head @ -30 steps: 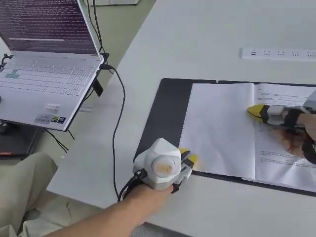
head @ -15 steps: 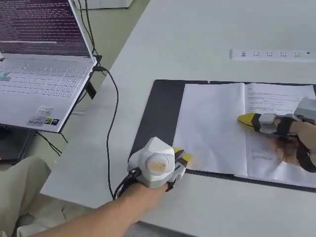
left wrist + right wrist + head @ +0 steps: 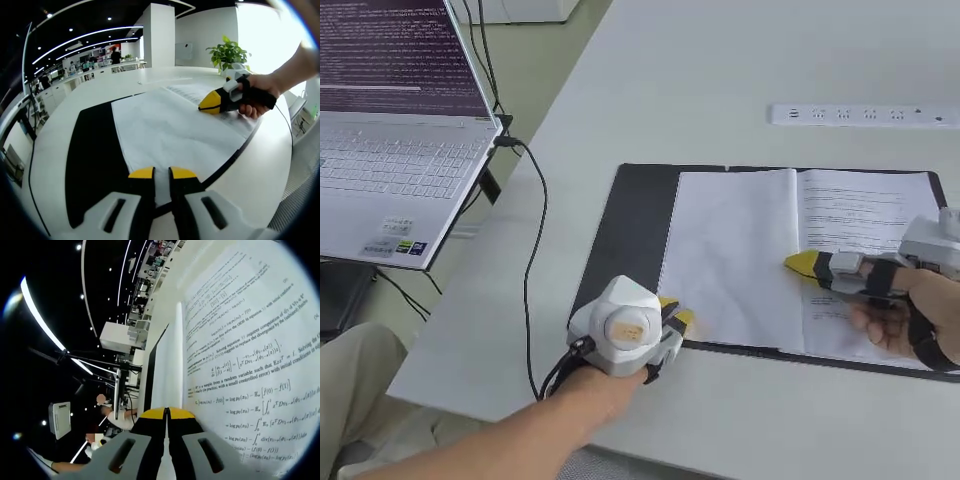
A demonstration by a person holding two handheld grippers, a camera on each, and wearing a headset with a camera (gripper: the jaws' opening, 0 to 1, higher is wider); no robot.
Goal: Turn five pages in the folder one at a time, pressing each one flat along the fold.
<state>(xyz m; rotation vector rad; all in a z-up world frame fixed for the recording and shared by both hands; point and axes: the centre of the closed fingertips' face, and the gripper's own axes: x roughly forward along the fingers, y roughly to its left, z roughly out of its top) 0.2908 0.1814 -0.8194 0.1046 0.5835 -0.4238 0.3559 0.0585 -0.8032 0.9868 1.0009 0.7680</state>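
open-plan office, this one; a long white table (image 3: 720, 60) carries a power strip (image 3: 860, 116) and a black folder (image 3: 630, 230) of printed pages; a laptop (image 3: 390, 160) full of text sits beside it; beyond, rows of white desks (image 3: 95, 70), ceiling light strips (image 3: 85, 36), a white pillar (image 3: 159, 35), a potted plant (image 3: 227, 52)

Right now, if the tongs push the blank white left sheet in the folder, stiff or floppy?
Likely floppy: the blank white sheet looks thin and faintly rippled, so a push would probably buckle it. Probably light, too; it may lift unless the right tongs press by the fold. The flat black folder beneath looks stiffer.
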